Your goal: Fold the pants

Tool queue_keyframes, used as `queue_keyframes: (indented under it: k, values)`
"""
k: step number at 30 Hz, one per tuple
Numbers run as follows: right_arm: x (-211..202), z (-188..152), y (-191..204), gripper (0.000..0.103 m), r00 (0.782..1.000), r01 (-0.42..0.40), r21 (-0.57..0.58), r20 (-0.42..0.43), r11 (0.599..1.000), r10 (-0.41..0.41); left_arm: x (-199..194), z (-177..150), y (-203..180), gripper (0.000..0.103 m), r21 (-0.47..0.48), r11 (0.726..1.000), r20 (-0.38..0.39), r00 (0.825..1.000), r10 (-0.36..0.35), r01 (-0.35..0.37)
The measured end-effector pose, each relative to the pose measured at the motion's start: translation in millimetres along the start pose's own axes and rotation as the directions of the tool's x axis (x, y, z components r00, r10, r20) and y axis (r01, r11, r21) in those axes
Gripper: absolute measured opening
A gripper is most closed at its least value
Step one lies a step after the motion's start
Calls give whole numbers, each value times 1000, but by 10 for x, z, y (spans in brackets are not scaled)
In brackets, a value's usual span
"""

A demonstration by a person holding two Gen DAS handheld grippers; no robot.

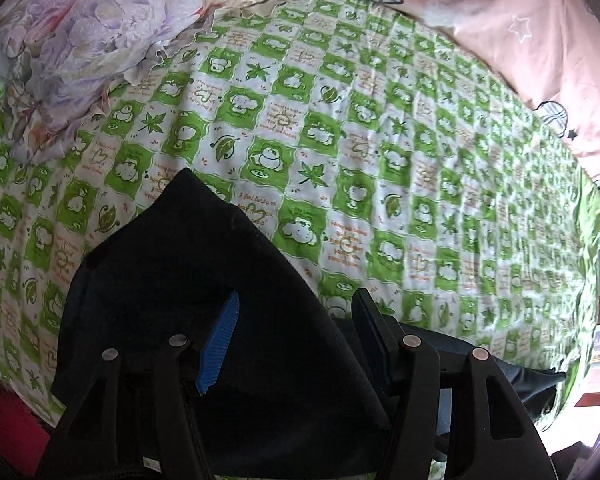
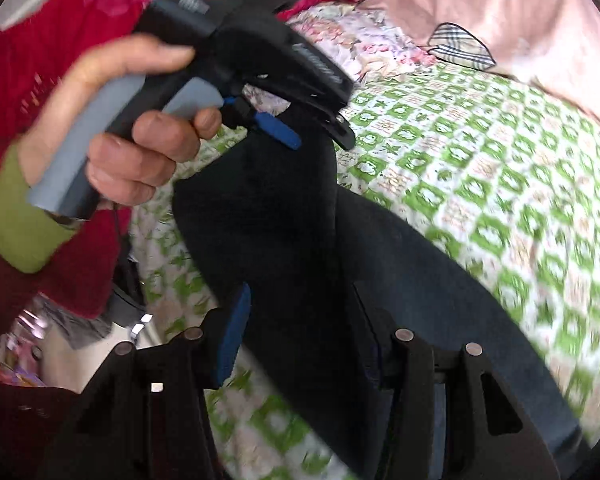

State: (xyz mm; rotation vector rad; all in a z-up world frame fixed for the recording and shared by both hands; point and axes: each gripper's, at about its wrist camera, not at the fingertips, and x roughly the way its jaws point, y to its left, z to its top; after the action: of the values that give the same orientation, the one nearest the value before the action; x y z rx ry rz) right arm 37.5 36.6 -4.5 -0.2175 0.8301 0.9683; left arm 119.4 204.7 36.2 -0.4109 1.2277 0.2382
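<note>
The black pants point(image 1: 172, 260) hang bunched above a bed with a green-and-white checked sheet point(image 1: 380, 140). In the left wrist view my left gripper point(image 1: 296, 300) has a thick fold of the dark cloth between its blue pad and black finger. The right wrist view shows the pants point(image 2: 268, 208) stretched in the air from the left gripper point(image 2: 322, 142), held by a person's hand point(image 2: 140, 152), down to my right gripper point(image 2: 300, 292). The right gripper's jaws also close on a thick band of the cloth. This view is blurred by motion.
A floral quilt point(image 1: 92, 32) is heaped at the sheet's far left. A pink duvet point(image 1: 520, 20) with star and heart prints lies along the far right. The bed's edge point(image 1: 596, 240) drops off at right. The person's red sleeve with a green cuff point(image 2: 24, 224) fills the left.
</note>
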Motion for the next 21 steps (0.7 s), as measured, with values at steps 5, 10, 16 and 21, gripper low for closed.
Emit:
queue_keyframes:
  k: [5,10,16,21]
  values:
    - [172,36,-122,51,999,28,-4,-26,1000,-28,79,-66,76,17,16,1000,3,1000,-8,8]
    - [290,48,-144,31,999,28,-37,-43,999,-30,37,-254,204,6,12,998,50,997,-60,59]
    - [268,74,-25,6,999,5,-88,-54,996,-10,-280,-527,359,4,20,987,165,973,-161,160]
    - [-16,163,106,6,998,-57,-98,-19,994,56,-563,-813,608,4,-9,965,271,930,-250,262]
